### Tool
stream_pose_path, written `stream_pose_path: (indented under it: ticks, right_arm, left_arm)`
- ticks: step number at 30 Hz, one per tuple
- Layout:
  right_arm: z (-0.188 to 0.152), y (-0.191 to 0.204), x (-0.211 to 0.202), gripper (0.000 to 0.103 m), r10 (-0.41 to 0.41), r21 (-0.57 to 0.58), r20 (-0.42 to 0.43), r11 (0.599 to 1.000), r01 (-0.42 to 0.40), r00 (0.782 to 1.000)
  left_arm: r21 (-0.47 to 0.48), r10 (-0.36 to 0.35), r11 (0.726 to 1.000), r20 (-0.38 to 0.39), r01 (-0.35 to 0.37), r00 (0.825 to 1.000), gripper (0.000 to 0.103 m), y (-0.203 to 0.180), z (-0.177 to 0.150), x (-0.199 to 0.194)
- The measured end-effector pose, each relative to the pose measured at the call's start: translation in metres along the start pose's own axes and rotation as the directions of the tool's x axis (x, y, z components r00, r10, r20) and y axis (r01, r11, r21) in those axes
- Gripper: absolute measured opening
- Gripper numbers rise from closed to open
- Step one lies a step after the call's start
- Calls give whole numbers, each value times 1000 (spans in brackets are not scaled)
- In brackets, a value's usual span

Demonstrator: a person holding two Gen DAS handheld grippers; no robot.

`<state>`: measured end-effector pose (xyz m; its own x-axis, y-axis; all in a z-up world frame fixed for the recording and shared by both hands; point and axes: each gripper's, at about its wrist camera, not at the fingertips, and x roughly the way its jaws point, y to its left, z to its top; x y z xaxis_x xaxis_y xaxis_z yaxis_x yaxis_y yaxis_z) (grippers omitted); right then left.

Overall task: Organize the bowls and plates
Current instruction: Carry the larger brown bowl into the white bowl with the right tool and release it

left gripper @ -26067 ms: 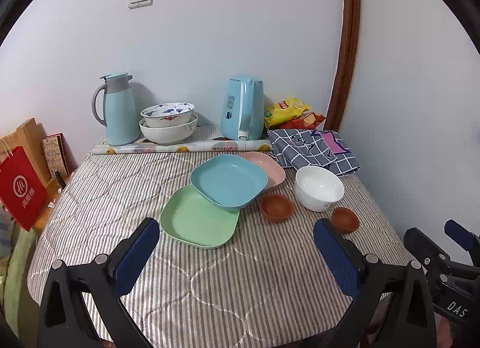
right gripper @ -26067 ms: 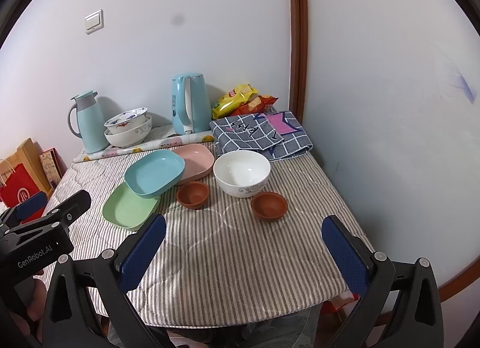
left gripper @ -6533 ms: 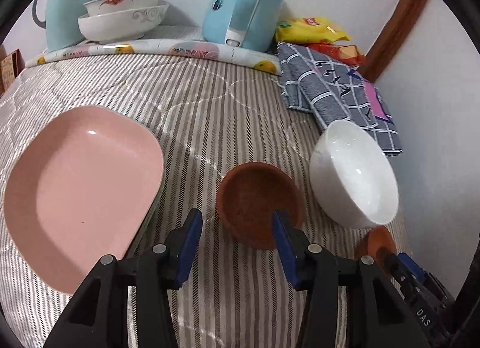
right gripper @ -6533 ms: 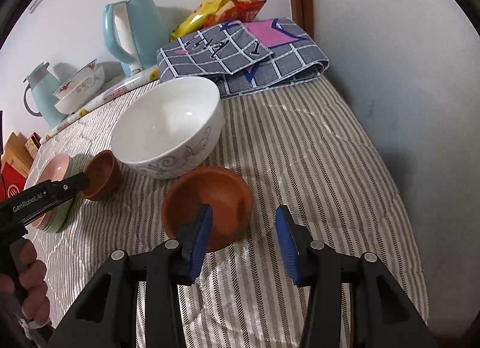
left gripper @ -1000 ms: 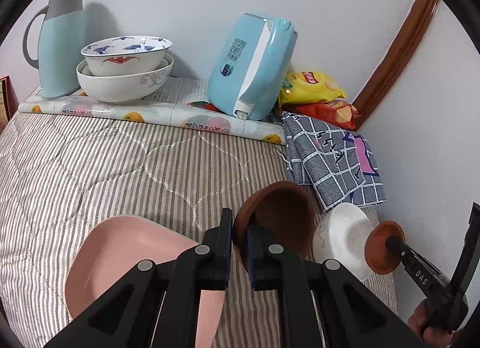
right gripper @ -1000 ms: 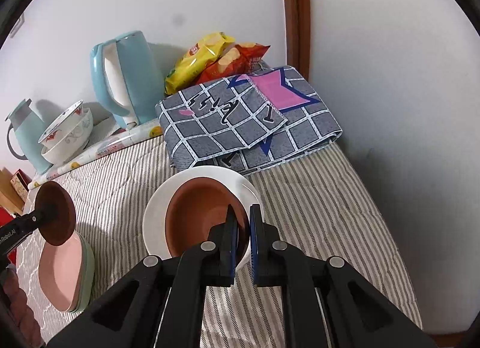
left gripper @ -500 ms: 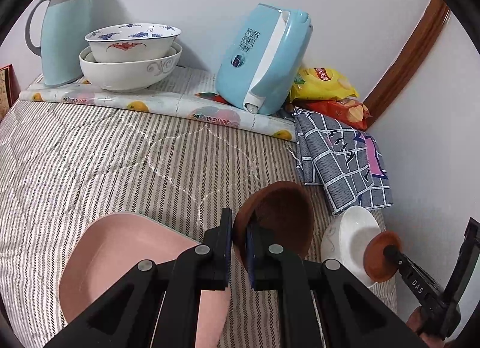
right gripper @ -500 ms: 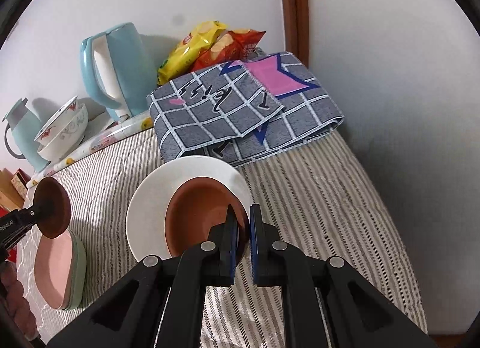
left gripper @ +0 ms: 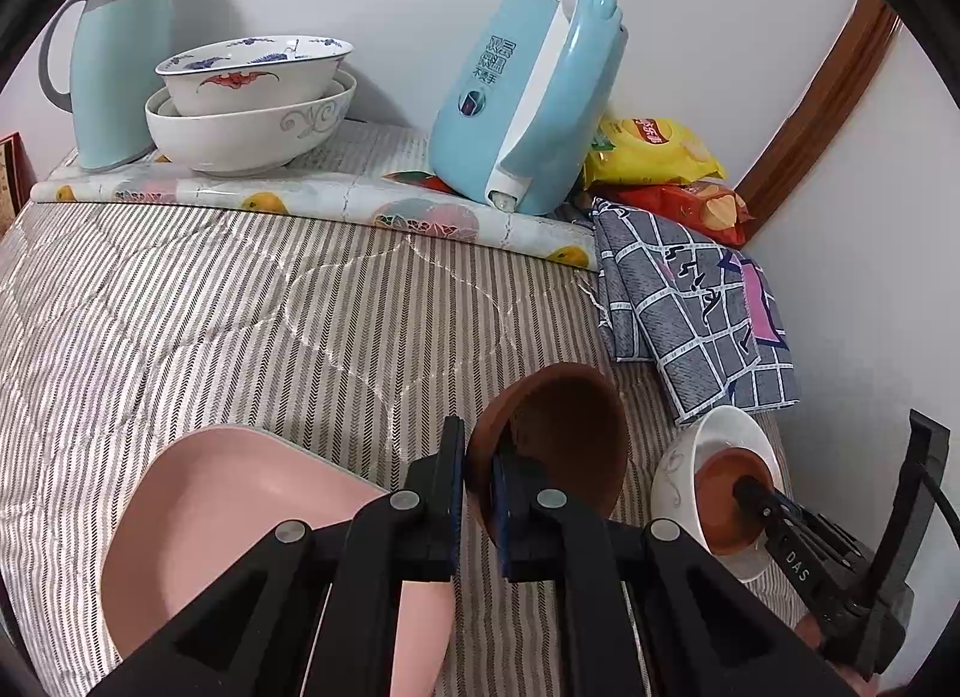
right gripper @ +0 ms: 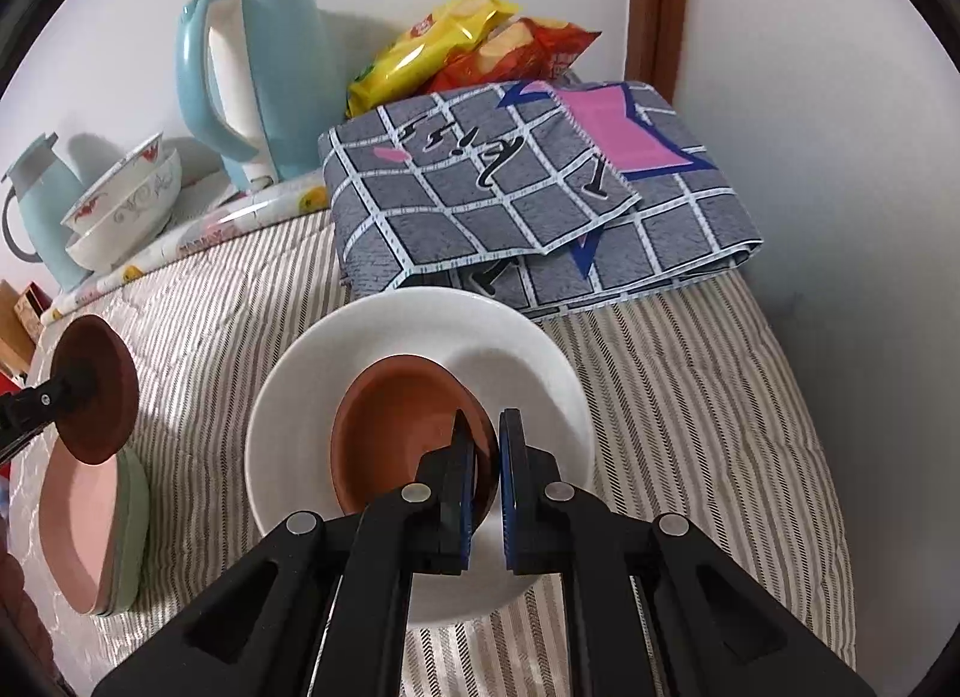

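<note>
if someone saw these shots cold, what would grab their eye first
Probably the two small brown dishes, each pinched by its rim in a black gripper: the right gripper holds one brown dish inside the white bowl near the checked cloth, while the left gripper holds the other brown dish tilted above the striped table cover. Next, the pink plate at lower left.

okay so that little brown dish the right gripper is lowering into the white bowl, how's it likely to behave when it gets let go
The brown dish looks rigid, probably clay or plastic, held by its rim in the right gripper. Since it hangs tilted inside the white bowl, it would likely slide down the smooth curved wall and settle near the middle. If clay, it may clink or chip.
</note>
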<state>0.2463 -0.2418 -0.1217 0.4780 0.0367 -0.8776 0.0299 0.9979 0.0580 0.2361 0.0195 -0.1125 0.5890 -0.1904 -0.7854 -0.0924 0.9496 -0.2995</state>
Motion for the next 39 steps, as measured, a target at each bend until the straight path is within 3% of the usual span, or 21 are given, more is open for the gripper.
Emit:
stream_pose_path:
  ticks: [20,33,39]
  right_arm:
    - [9,9,22,8,-14,-31,-73,999,12,997]
    - [6,19,27,13,-94,-111,-90,990,84,991]
    - [3,26,27,21,-112,-147,-101,984,96,989]
  left_arm:
    - [-6,-16,1000,-12,16,1000,9,0,1,7]
    - [-9,-18,1000,-20,18,1000,9,3,1,7]
    - [-4,-20,1000,-20,20,1000,9,1,-1,4]
